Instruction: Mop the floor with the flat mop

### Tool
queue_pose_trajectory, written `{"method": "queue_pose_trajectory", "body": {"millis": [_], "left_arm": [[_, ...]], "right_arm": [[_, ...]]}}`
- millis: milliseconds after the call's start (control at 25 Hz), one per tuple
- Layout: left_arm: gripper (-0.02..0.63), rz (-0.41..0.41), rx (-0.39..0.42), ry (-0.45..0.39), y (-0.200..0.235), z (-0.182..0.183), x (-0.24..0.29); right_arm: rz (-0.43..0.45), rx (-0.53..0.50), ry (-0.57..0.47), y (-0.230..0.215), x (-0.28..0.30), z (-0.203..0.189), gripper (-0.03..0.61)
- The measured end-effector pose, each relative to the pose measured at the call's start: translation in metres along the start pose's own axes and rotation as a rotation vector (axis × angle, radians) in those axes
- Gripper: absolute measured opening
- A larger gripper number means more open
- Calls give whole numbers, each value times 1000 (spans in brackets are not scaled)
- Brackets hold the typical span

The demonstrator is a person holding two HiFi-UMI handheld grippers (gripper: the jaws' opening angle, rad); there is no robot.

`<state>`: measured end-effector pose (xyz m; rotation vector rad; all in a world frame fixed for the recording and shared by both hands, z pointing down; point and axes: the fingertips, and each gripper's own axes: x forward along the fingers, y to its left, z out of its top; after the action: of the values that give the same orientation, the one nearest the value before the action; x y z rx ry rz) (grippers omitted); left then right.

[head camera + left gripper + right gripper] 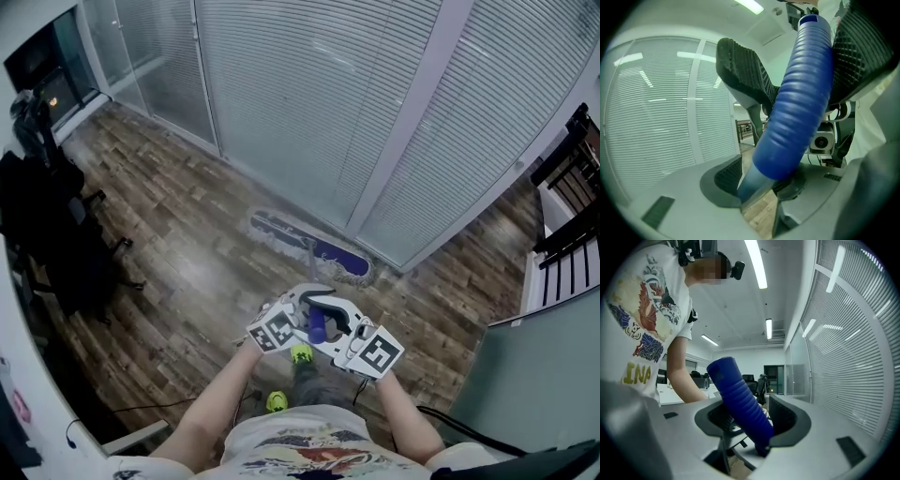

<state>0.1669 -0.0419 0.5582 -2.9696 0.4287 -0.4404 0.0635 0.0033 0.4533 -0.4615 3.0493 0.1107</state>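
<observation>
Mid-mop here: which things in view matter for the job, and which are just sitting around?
Job: flat mop head by the blinds; mop handle, held by left gripper and right gripper.
Lying about: black office chairs, left; dark slatted furniture, right.

Yellow "INA" on the T-shirt [643, 329]

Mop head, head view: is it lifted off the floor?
No, the mop head lies flat on the wood floor, right at the foot of the glass wall with blinds.
</observation>
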Motion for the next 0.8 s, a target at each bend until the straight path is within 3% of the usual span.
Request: {"method": "queue_pose_trajectory", "body": {"millis": [360, 800], "left_arm": [[126, 42, -36, -10, -143, 1, -95], [126, 106, -75, 16, -256, 29, -124]], "right_arm": [[47, 0, -15, 174, 0, 20, 216], [120, 18, -46, 287, -51, 46, 218]]}}
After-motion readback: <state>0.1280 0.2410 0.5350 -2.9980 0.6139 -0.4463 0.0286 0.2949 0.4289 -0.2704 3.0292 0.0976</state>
